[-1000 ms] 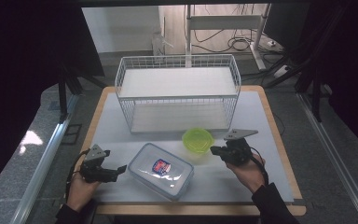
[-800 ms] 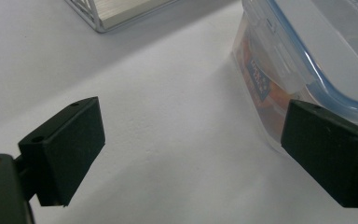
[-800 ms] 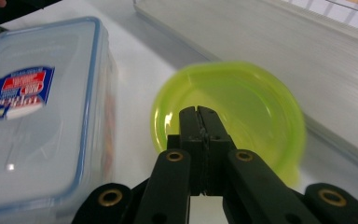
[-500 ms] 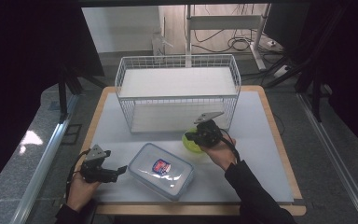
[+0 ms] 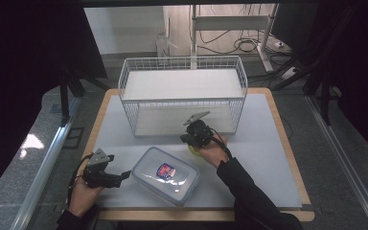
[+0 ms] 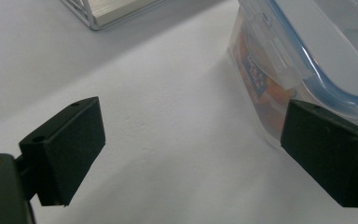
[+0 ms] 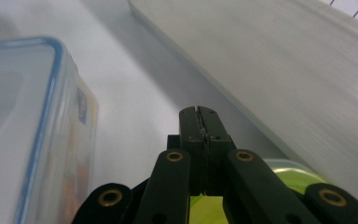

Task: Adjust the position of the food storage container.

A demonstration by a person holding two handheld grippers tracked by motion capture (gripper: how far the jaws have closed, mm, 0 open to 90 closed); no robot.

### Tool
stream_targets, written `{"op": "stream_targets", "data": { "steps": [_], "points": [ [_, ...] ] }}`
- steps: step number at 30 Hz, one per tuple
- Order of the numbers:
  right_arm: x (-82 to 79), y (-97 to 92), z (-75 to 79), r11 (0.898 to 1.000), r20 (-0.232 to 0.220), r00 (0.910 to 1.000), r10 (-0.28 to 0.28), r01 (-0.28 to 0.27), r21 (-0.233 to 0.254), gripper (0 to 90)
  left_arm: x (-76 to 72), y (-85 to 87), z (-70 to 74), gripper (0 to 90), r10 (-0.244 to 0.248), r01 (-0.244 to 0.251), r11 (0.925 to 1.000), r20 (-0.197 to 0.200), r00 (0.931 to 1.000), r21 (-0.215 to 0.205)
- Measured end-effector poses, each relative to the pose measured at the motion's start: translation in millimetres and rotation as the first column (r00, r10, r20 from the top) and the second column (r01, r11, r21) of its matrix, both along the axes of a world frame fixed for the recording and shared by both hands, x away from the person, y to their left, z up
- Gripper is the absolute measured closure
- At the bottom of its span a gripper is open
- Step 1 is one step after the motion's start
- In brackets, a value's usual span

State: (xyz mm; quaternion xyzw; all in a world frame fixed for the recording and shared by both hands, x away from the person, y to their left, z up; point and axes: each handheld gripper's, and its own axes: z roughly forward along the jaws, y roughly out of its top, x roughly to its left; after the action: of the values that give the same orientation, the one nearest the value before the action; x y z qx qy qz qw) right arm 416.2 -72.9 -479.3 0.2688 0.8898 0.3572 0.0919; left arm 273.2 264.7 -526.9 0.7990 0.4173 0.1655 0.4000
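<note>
White wire basket [image 5: 182, 91]; clear blue-rimmed container [image 5: 166, 175]; lime bowl [image 7: 286, 171]; black grippers.

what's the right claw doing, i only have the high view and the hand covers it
observer: in the right gripper view the right claw is shut, jaws pressed flat together, above the green bowl. I can't tell whether the rim is pinched.
operator: and the left one, is it on the box
observer: no. The left claw is wide open with only table between its jaws. The lidded container sits just outside one jaw.
operator: is the lid clipped down
observer: the side clip facing the left claw looks folded down against the wall.
</note>
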Motion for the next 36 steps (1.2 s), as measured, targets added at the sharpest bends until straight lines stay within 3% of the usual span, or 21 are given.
{"op": "stream_targets", "data": {
  "steps": [4,14,24,36],
  "points": [
    [-1.0,-2.0,-0.4,1.0,-0.017,0.9998,0.008,-0.008,0.012,89.7,0.1,-0.1,-0.1,6.7,0.0,0.0,1.0,0.0,1.0,0.001],
    [-8.3,-15.1,1.1,1.0,-0.017,0.9998,0.014,-0.015,-0.016,89.7,0.1,-0.8,-0.4,6.8,-0.004,0.004,1.0,-0.002,1.0,0.006],
    [-16.4,-48.6,2.4,1.0,-0.035,0.999,-0.027,0.027,-0.001,89.7,0.3,-2.0,-1.0,6.9,-0.006,0.006,0.9999,-0.005,1.0,0.015],
    [-29.2,-89.6,2.9,0.996,-0.026,0.9952,-0.094,0.094,-0.011,89.7,0.5,-2.2,-1.4,6.8,-0.008,0.008,0.9999,-0.005,1.0,0.015]
  ]
}}
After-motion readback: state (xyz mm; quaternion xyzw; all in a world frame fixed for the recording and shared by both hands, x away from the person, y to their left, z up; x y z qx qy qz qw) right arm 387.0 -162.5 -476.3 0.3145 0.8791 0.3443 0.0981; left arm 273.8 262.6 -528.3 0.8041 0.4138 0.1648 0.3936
